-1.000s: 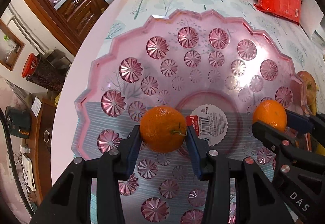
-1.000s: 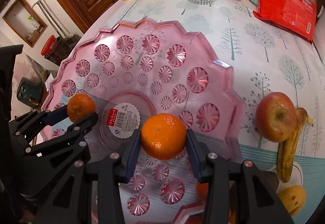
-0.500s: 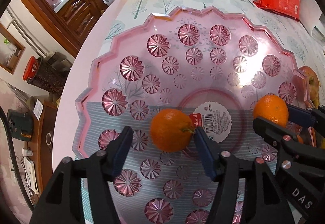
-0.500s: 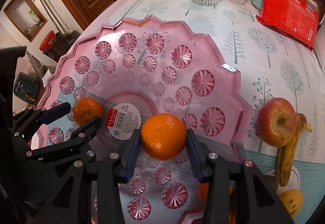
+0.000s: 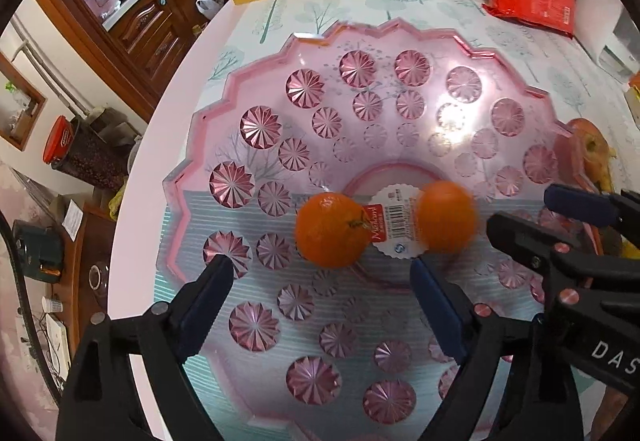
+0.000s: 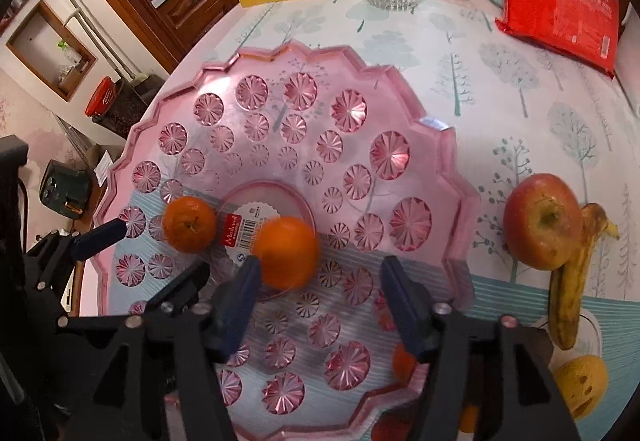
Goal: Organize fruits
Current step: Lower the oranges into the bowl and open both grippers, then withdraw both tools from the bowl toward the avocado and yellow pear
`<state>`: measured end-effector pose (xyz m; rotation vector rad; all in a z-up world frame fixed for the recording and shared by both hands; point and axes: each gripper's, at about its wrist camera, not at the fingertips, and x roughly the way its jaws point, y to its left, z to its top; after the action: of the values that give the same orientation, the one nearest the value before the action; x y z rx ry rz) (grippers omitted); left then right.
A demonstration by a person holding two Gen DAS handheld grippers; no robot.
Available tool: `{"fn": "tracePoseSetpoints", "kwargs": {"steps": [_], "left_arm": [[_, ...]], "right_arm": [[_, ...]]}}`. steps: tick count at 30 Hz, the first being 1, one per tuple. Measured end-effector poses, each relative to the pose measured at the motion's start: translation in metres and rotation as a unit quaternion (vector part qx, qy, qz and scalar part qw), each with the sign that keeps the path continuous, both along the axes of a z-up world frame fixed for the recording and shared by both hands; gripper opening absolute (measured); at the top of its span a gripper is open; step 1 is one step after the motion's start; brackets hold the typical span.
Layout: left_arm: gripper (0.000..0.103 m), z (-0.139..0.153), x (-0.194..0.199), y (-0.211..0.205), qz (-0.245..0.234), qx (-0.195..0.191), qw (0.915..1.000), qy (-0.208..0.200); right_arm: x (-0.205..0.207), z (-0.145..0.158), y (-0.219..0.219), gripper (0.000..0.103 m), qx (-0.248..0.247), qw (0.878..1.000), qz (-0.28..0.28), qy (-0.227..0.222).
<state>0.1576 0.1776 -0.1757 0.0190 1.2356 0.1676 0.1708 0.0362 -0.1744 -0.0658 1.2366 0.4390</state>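
I see one orange (image 5: 332, 229) lying free in the pink tray (image 5: 200, 129) just ahead of my left tongs (image 5: 320, 281), its stem toward the label, the jaws having just opened wide. The second orange (image 6: 286, 253), blurred, sits just beside my right tongs' (image 6: 316, 273) left pad, those jaws having just opened too. An apple (image 6: 542, 221) and banana (image 6: 572, 281) lie outside the tray, to the right.

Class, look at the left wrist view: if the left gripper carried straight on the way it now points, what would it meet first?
Probably the floor of the pink patterned plastic fruit tray, just short of the stemmed orange mandarin. The left gripper, its jaws just opened, holds nothing; depth is uncertain.
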Motion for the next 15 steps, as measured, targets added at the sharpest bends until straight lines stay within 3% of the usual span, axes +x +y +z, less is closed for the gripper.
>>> {"fn": "tracePoseSetpoints", "kwargs": {"steps": [15], "left_arm": [[0.089, 0.038, -0.038, -0.016, -0.009, 0.014, 0.9985, -0.052]], "right_arm": [[-0.026, 0.025, -0.011, 0.063, 0.017, 0.999, -0.014, -0.031]]}}
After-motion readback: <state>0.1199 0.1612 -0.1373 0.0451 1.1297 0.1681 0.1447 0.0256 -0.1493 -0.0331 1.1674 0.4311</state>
